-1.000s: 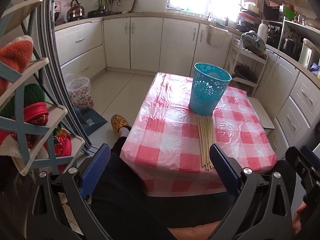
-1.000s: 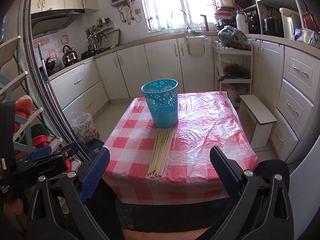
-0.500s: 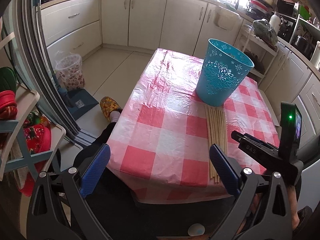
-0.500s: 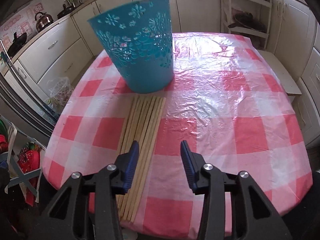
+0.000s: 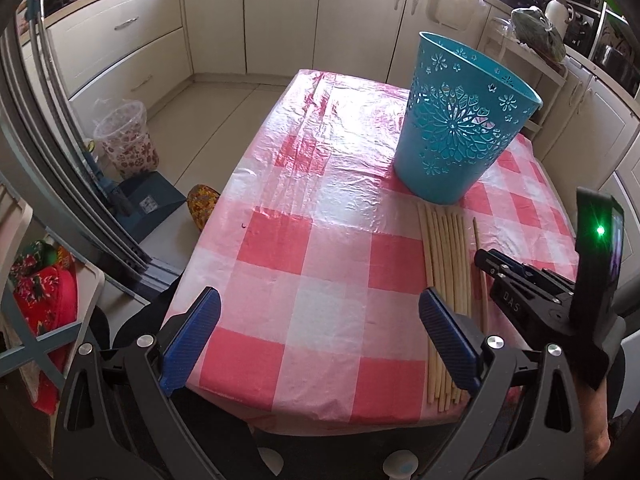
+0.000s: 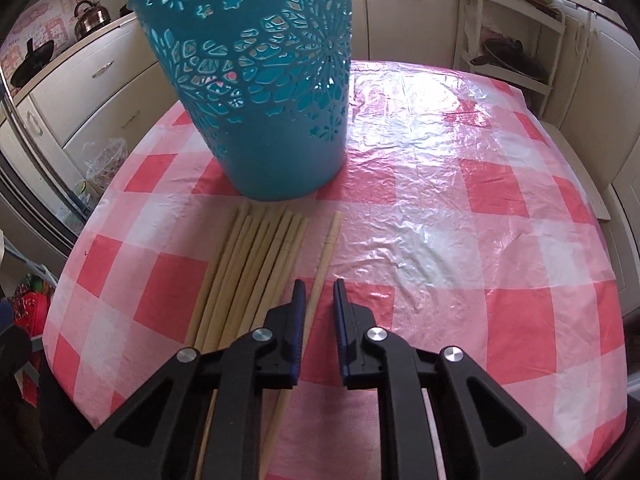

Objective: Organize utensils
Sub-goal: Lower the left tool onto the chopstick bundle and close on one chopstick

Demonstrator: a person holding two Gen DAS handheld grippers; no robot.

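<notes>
Chopsticks (image 6: 256,264) lie lengthwise, far tips toward the basket (image 6: 260,92).

Home kitchen: cream cabinets (image 5: 280,12) and drawers (image 5: 120,52) along walls, kettle (image 6: 90,18) and black pan (image 6: 34,62) on counter, small table under pink checked plastic cloth (image 5: 320,240), floral bin (image 5: 126,140) on tiled floor.

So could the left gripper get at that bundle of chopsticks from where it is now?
Probably yes. The left gripper is wide open near the table edge, and the chopstick bundle lies uncovered just past its right finger. The right gripper, straddling the separated chopstick beside it, might crowd it.
</notes>
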